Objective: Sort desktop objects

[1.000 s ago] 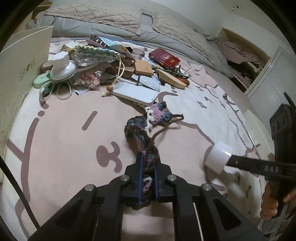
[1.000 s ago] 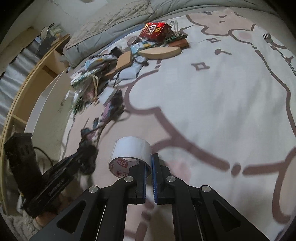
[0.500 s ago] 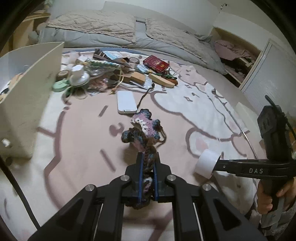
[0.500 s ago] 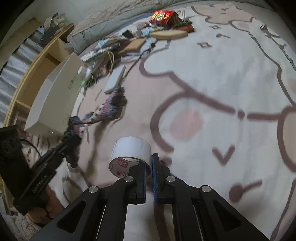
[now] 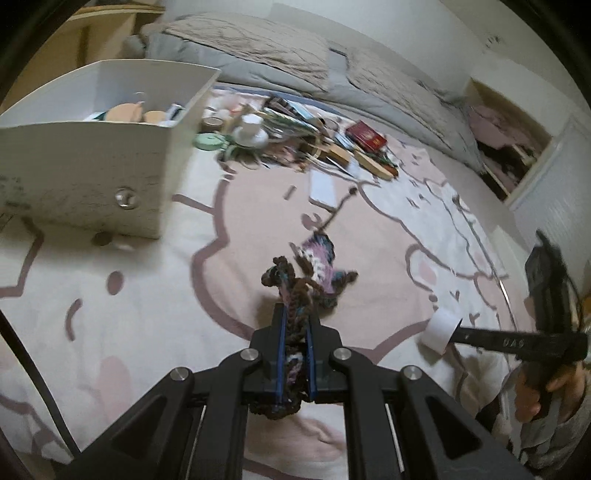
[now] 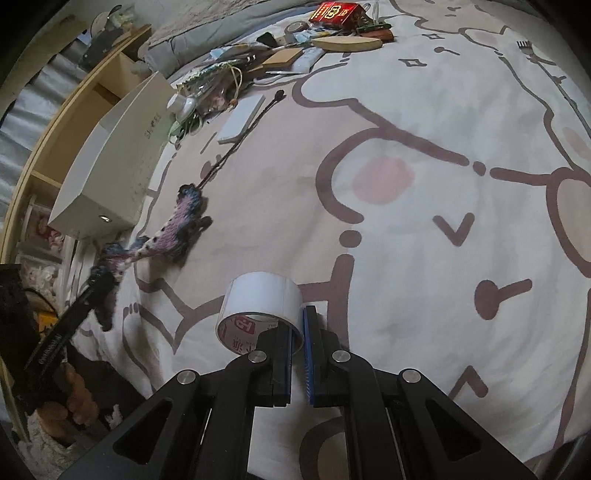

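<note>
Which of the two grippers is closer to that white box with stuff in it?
Left. The left gripper, clamped on a knitted piece, is beside the white box. The right gripper, holding a tape roll, is farther out over the blanket.

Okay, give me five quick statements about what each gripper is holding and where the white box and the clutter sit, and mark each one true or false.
1. The left gripper is shut on the crocheted yarn piece. True.
2. The right gripper holds a red box. False: it grips the wall of a white tape roll; the red box lies far off in the clutter pile.
3. The white storage box is empty. False: several items show inside it.
4. The yarn piece's dark cord trails toward a flat white slab. True.
5. The tape roll lies flat on the bedspread. False: it is lifted clear.
</note>
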Available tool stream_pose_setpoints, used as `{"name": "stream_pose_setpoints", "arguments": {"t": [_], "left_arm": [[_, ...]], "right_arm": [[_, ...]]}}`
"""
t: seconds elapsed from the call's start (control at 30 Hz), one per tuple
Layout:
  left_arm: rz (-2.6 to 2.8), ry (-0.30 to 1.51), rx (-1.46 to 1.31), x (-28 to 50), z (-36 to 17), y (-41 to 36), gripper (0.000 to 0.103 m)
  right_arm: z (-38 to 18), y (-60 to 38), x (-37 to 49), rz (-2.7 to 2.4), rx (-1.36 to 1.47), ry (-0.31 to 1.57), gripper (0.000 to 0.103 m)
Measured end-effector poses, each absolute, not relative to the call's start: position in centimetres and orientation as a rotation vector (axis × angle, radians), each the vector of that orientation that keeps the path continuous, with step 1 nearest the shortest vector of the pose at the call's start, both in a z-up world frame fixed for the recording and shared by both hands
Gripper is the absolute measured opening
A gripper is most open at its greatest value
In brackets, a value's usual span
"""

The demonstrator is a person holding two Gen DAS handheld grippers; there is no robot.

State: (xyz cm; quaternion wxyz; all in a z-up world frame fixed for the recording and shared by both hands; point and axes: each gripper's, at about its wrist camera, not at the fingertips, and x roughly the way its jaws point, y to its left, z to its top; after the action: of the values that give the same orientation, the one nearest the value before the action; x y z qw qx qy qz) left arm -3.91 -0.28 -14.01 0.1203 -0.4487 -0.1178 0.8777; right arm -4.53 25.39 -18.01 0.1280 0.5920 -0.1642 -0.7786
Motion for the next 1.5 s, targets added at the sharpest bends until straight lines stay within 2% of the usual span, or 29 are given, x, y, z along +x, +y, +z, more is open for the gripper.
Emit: {"name": "stream_pose_setpoints", "arguments": {"t": [0.2, 0.57, 1.0, 1.1, 1.23, 1.3, 1.33, 1.37, 1.4, 1.43, 1.5], "left_arm": [[2.586, -0.352, -1.306, -4.3, -14.1, -0.5, 0.01], [2.604, -0.325, -1.326, -7.3, -15.4, 0.9, 0.01], [2.589, -0.376, -1.351, -11.3, -16.8, 3.3, 0.01], [2.591, -0.361, -1.363, -11.1, -17.1, 3.5, 0.017], [2.6, -0.371, -1.371, -11.0, -17.3, 3.5, 0.042], [2.598, -0.382, -1.371, -10.9, -17.3, 3.5, 0.043], [2.596, -0.383, -1.371, -10.9, -17.3, 3.5, 0.043], [2.594, -0.384, -1.371, -10.8, -17.3, 3.5, 0.043], [2.592, -0.384, -1.372, -10.7, -17.3, 3.5, 0.043], [2.593, -0.384, -1.372, -10.6, -17.2, 3.5, 0.043], [2.596, -0.385, -1.372, -10.6, -17.2, 3.5, 0.043]], "right_arm": [[-18.9, 25.3, -5.7, -2.27, 1.735, -0.507, 0.006], [-18.4, 24.3, -6.3, -2.275, 1.759, -0.444, 0.006], [-17.7, 24.3, -5.6, -2.301, 1.77, -0.402, 0.007], [-17.2, 24.5, -5.4, -2.328, 1.764, -0.393, 0.007], [-16.9, 24.7, -5.3, -2.324, 1.755, -0.41, 0.007], [-16.7, 24.7, -5.3, -2.322, 1.746, -0.416, 0.009], [-16.7, 24.7, -5.2, -2.326, 1.746, -0.414, 0.022], [-16.7, 24.8, -5.2, -2.335, 1.744, -0.417, 0.055], [-16.6, 24.8, -5.1, -2.347, 1.739, -0.419, 0.073], [-16.4, 24.8, -4.9, -2.361, 1.726, -0.416, 0.085], [-15.9, 24.5, -4.6, -2.375, 1.69, -0.383, 0.085]]}}
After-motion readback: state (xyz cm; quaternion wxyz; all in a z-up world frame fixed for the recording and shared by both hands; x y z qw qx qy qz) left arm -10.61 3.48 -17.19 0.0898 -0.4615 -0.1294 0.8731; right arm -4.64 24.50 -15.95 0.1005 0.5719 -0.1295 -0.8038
